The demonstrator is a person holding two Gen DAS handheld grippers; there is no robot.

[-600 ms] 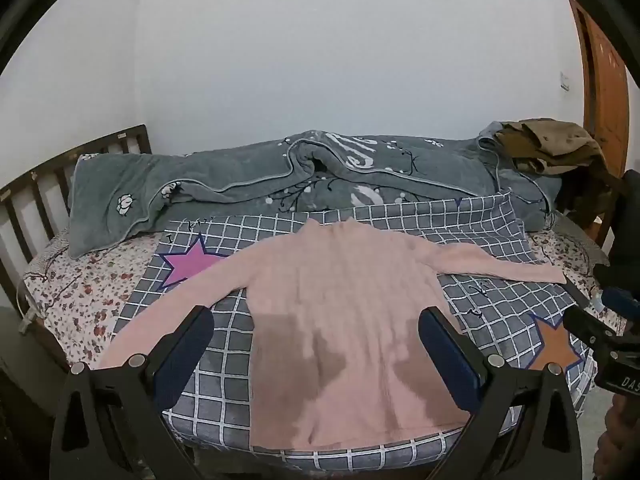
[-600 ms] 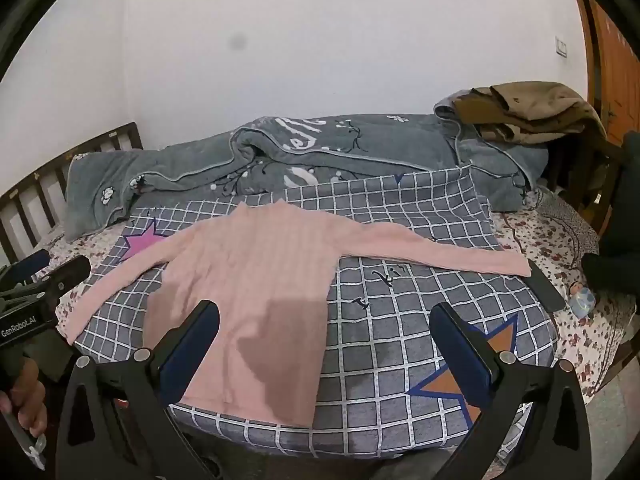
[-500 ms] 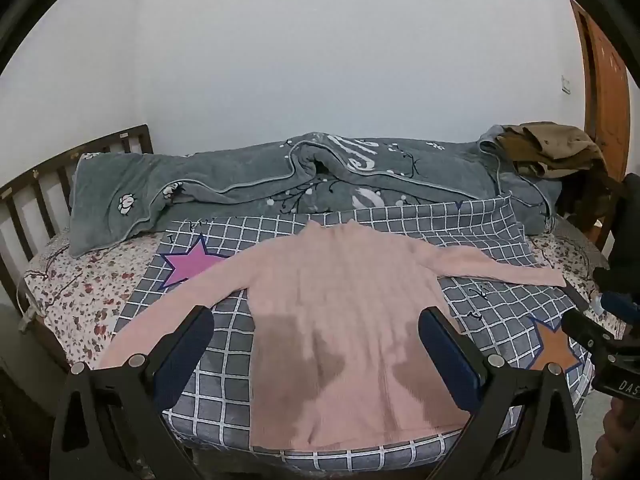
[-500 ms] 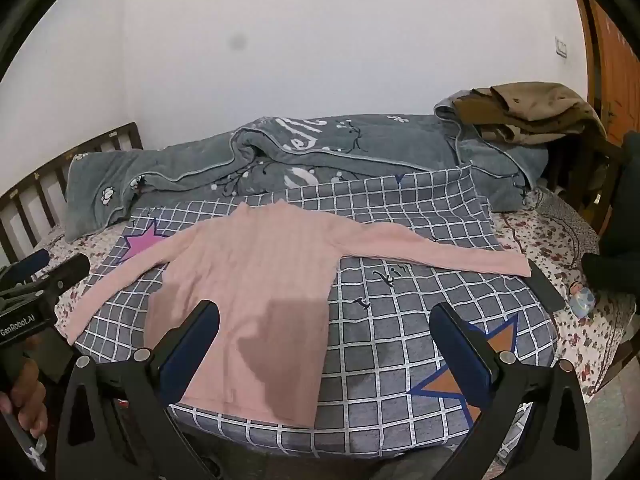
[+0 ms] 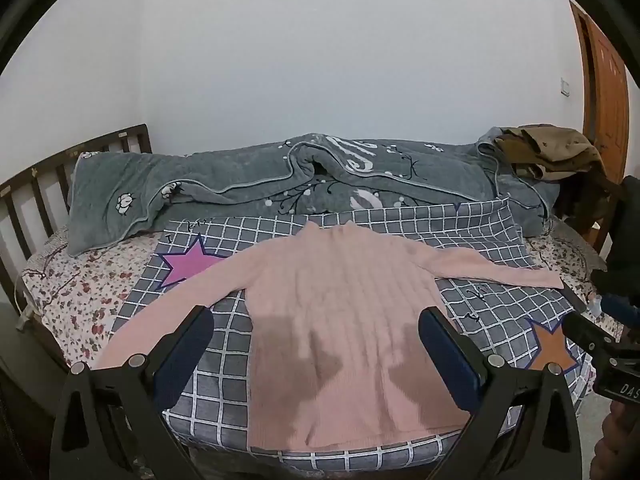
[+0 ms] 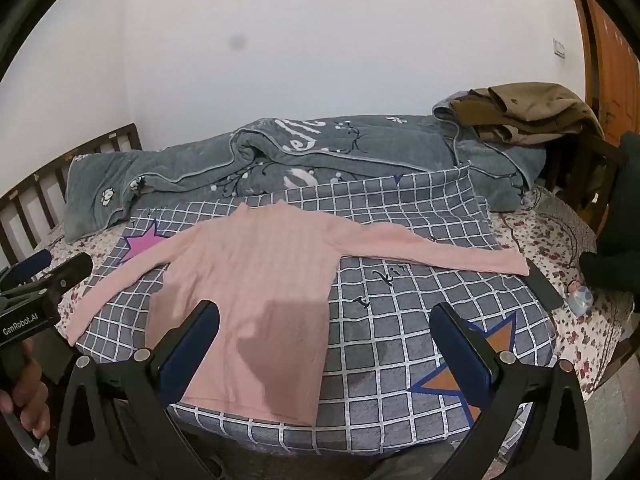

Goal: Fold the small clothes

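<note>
Pink ribbed sweater (image 5: 340, 320) lies flat and face-up on a grey checked blanket (image 5: 492, 304) on the bed (image 5: 68, 292), unfolded, both sleeves spread out sideways, collar on the far side, hem at the near edge of the bed. Knit looks smooth, no folds visible; grippers' shadows fall on the lower body panel. Left gripper (image 5: 318, 354) hangs above the near edge, tilted down toward the sweater, jaws fully spread, nothing between them; sweater body sits directly ahead and below, centred between the fingers (image 5: 182, 354), not touched. Right gripper (image 6: 324, 344) is likewise tilted down with jaws wide apart and empty; from it the sweater body is ahead and to the left, its hem corner under the left finger (image 6: 188, 346), the long sleeve running across ahead to the right. Bare blanket with an orange star (image 6: 460, 376) is below its right finger. Each gripper shows at the edge of the other's view, side by side, apart, with a hand (image 6: 24, 396) on the left handle. Beyond the sweater: rumpled grey quilt (image 5: 248, 184), brown clothing pile (image 5: 548, 152) far right. Dark flat object (image 6: 542, 284), identity unclear, sits just past the right sleeve cuff.
</note>
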